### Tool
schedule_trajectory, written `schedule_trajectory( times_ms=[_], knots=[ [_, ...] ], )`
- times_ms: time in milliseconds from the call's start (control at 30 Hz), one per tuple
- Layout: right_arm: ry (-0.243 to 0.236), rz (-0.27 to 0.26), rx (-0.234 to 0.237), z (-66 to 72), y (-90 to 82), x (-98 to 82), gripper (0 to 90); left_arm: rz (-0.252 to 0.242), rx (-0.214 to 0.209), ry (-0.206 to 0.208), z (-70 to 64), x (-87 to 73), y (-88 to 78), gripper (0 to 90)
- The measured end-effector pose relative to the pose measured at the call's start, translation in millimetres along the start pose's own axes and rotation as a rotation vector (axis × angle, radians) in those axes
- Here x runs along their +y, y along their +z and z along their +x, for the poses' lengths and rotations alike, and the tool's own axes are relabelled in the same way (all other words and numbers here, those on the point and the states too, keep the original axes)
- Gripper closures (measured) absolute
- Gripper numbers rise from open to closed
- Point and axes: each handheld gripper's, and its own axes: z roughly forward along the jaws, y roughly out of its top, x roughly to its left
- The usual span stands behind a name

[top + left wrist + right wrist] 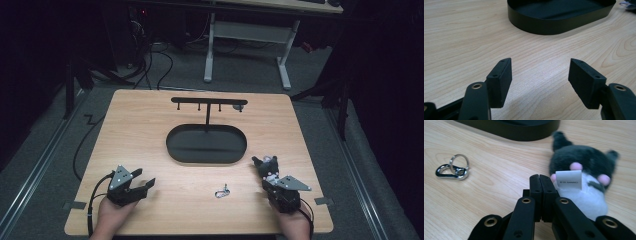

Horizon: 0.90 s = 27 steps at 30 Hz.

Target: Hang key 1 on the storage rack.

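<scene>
A small dark grey and white plush toy (266, 164) with pink spots and a white tag lies on the wooden table (150, 120), right of the black oval tray (172, 150). My right gripper (267, 176) sits just behind it. In the right gripper view its jaws (540, 177) are shut against each other with nothing visible between them, and the plush toy (584, 170) lies against their right side. A silver carabiner with a key ring (221, 191) (452, 170) lies to the left. My left gripper (145, 178) (540, 67) rests open and empty at the front left.
A black T-shaped stand with small hooks (208, 101) rises from the tray's far end. The tray wall (544, 26) (524, 135) is close ahead of both grippers. A person's hands hold the grippers at the table's front edge. Cables lie on the floor beyond.
</scene>
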Motion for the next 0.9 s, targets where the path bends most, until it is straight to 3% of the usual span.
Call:
schedule_trajectory(
  times_ms=[367, 467, 600, 767, 900],
  knots=[
    [0.055, -0.001, -0.049, -18.0, -13.5, -8.7, 89.6, 0.002, -0.009, 0.003, -0.1, -0.1, -0.1, 36.2],
    [0.057, -0.007, -0.035, -17.9, -13.8, -8.7, 89.0, 0.002, -0.007, 0.004, -0.3, -0.2, -0.3, 36.2],
    [0.033, -0.010, -0.003, -12.8, -11.4, -6.8, 86.3, -0.020, 0.011, 0.003, -1.2, -1.5, -2.7, 35.9],
    [-0.009, 0.009, 0.045, -3.7, -5.1, -5.8, 79.6, -0.013, 0.026, -0.007, -0.6, -1.3, -2.5, 36.0],
    [-0.008, 0.029, 0.061, -0.9, -2.2, -5.0, 79.5, -0.057, 0.034, 0.014, -3.6, -3.0, -6.8, 36.2]
  ],
)
